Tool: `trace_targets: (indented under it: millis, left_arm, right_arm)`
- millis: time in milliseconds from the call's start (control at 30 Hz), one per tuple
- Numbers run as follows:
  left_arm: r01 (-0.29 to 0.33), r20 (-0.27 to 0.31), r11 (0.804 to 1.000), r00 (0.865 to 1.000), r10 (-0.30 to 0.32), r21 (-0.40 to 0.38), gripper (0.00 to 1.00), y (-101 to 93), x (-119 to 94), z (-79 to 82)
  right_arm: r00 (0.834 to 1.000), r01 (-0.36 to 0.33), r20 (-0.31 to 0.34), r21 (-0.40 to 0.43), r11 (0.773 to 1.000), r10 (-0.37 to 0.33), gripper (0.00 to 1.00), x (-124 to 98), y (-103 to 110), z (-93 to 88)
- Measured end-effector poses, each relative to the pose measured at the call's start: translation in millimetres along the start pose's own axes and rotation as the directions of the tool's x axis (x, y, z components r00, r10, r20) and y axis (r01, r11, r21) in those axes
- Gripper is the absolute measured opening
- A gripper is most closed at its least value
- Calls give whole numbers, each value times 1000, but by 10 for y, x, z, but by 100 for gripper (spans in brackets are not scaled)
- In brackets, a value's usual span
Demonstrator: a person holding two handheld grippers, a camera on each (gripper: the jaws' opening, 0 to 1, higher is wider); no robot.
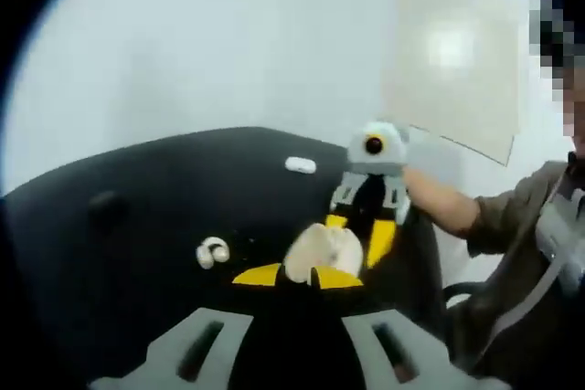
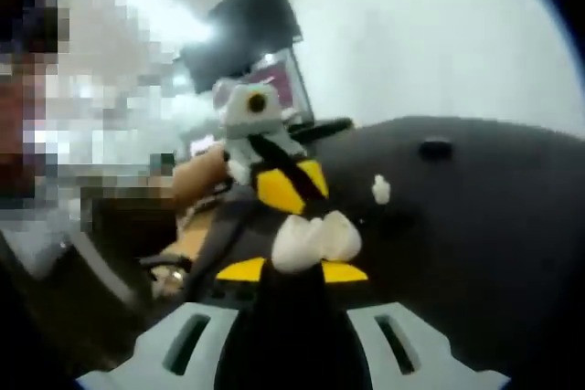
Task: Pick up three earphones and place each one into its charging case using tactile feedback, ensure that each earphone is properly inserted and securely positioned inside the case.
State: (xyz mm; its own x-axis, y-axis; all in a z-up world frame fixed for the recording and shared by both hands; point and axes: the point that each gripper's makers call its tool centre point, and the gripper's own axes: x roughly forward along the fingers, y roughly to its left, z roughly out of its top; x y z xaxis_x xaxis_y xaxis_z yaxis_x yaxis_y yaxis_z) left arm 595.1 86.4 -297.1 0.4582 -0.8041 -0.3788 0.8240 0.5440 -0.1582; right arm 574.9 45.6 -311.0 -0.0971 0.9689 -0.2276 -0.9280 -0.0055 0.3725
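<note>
Both tongs meet over the black counter (image 1: pixel 137 189), tips converging on one white object — the charging case (image 1: pixel 324 251), as best I can judge, lid open. In the left gripper view the left tongs (image 1: pixel 297 276) have their yellow-tipped jaws closed on the case from below, while the right tongs (image 1: pixel 361 230) reach in from the far side. In the right gripper view the right tongs (image 2: pixel 292 271) also sit against the white case (image 2: pixel 315 239); whether they grip it, or pinch an earphone at its mouth, I cannot tell — blur hides the contact.

Two loose earphones lie on the counter: one (image 1: pixel 212 251) near the case towards the near edge, another (image 1: pixel 300 165) close to the far edge.

Risks, as judgement:
- Case held in mid-air by the tips — a push off-axis could twist it out of the grip.
- Earphone seated crooked would feel inserted yet sit proud.
- The far earphone lies near the edge; a careless sweep could knock it off.
</note>
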Motion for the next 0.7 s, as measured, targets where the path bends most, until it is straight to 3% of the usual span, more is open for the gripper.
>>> trace_targets:
  millis: [167,367,467,533,600,700]
  left_arm:
    - [22,1,999,1000,-22,-38,11,4,-62,-21]
    - [107,-13,986,994,-109,-128,17,-107,-19,-174]
    - [131,-37,981,990,-138,-142,19,-173,42,-273]
    - [169,-4,973,985,-172,-159,21,-239,59,-229]
    - [194,9,963,980,-196,-188,21,-276,71,-206]
    - [203,24,960,979,-202,-193,21,-278,93,-174]
  right_arm:
    - [1000,-24,25,223,975,19,26,1,-39,69]
    - [1000,8,22,221,975,-13,22,34,-33,50]
    - [999,22,28,109,994,-25,21,27,-31,48]
    - [999,30,27,-18,999,-29,21,22,-5,31]
    - [999,37,32,-135,990,-33,21,10,48,21]
    - [999,35,28,-214,976,-30,21,9,85,8]
